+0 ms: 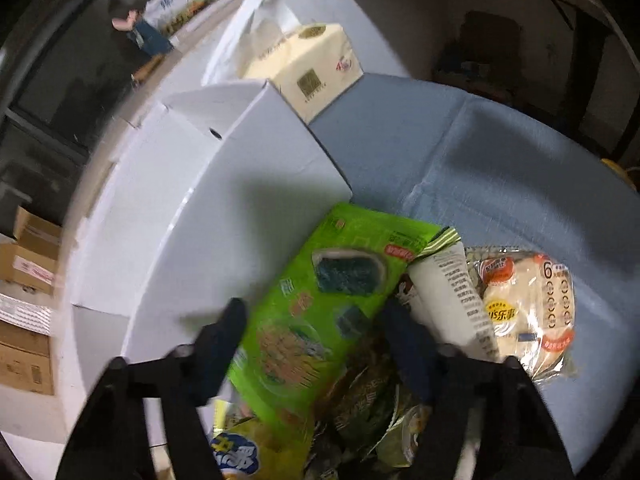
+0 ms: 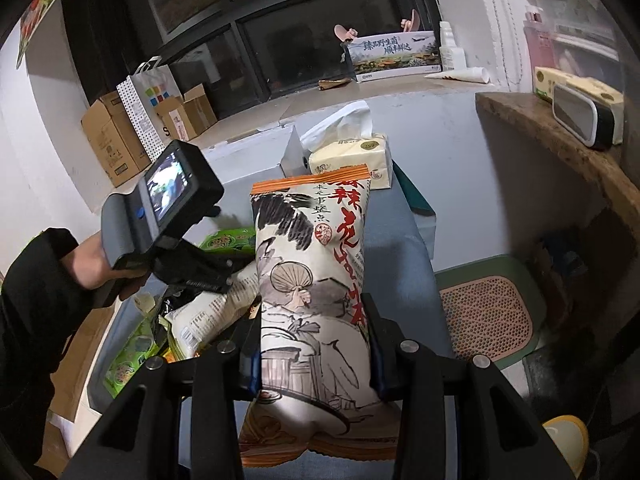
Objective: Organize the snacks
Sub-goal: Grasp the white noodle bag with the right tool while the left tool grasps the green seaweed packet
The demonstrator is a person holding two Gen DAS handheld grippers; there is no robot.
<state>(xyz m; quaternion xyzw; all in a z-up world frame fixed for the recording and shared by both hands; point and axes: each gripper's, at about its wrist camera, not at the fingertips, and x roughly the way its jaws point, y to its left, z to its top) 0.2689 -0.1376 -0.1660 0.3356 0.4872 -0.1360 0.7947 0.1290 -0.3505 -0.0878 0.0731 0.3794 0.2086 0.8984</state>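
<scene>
the right tool (image 2: 316,344) is clenched on a tall ink-painted snack bag (image 2: 310,280), its fingers (image 2: 378,344) pinching the bag at the waist so that the orange-edged top stands up and away from the camera. gripped at the middle like that, the bag looks balanced and free of the heap, which suits carrying it over to wherever it is to be filed.

the left tool (image 1: 316,322) points steeply down into the heap of snacks on the blue-covered table (image 1: 500,168). its fingers (image 1: 224,344) straddle a bright green seaweed packet (image 1: 320,300) that lies slanted against the white cardboard box (image 1: 224,184); the picture is blurred, and the pads seem not to be pressing on the wrapper, so i read this tool as released, set either side of the packet for a pinch (whether one pad already brushes it i cannot tell). the packet lies on top of the heap, likely why it is the one picked.

just beside it lie a white tube-shaped pack (image 1: 456,292) and a clear bag of pale buns (image 1: 532,312), with darker wrappers under them. the white box stands open right beside the heap, probably the bin the snacks go into. a tissue pack (image 1: 308,64) sits behind the box, out of the work.

from the right wrist view the person's hand (image 2: 96,268) holds the left tool's handle low over the same heap.
</scene>
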